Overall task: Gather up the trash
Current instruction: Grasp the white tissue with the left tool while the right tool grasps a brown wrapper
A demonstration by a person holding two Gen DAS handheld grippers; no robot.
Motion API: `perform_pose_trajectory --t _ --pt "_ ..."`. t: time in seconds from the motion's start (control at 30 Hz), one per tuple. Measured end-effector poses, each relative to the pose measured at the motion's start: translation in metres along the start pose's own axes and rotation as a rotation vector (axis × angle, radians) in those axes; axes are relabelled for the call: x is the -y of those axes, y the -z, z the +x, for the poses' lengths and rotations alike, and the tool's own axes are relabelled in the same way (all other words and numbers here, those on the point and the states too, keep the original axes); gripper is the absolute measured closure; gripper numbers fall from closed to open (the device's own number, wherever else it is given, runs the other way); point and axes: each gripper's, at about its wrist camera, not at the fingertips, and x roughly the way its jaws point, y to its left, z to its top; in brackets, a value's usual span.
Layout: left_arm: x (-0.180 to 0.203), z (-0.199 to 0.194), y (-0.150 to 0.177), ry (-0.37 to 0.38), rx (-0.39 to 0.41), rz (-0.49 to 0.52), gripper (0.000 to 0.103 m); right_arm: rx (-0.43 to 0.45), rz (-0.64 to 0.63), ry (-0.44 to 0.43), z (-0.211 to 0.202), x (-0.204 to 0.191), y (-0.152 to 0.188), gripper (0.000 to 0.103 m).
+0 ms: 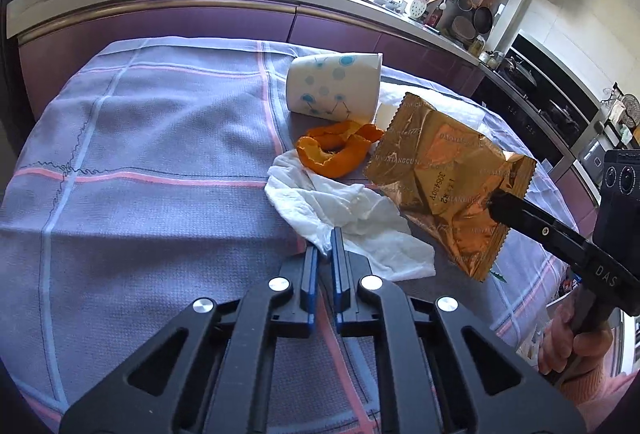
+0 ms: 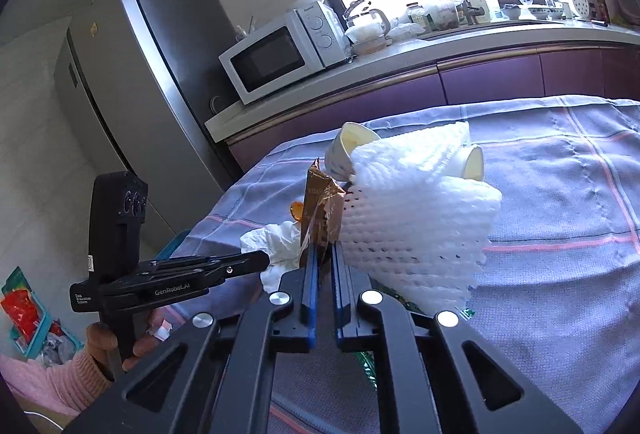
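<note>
My left gripper (image 1: 325, 246) is shut on the near corner of a crumpled white tissue (image 1: 344, 210) that lies on the table. My right gripper (image 2: 325, 248) is shut on the edge of a gold foil wrapper (image 1: 444, 178) and holds it tilted above the cloth. From the left wrist view, the right gripper (image 1: 494, 200) comes in from the right. Curled orange peel (image 1: 336, 150) sits on the cloth beside the tissue. Behind the peel, a white paper cup (image 1: 332, 86) with blue dots lies on its side. A white foam net (image 2: 416, 210) rests just right of the wrapper (image 2: 322, 206).
The table carries a lilac checked cloth (image 1: 140, 154). A purple kitchen counter with a microwave (image 2: 280, 54) runs behind it, and a steel fridge (image 2: 132, 74) stands to one side. On the floor, a teal bin (image 2: 28, 318) holds trash. A hand in a pink sleeve (image 2: 52, 374) grips the left handle.
</note>
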Motion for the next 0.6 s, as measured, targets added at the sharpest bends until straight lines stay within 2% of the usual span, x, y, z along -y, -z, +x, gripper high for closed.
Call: perform_pose_trajectory --t 0.6 --pt "-0.033 -0.082 0.027 -0.087 0.122 -0.017 0.097 -0.031 -0.035 -0.102 0.013 -0.024 -0.008 0.098"
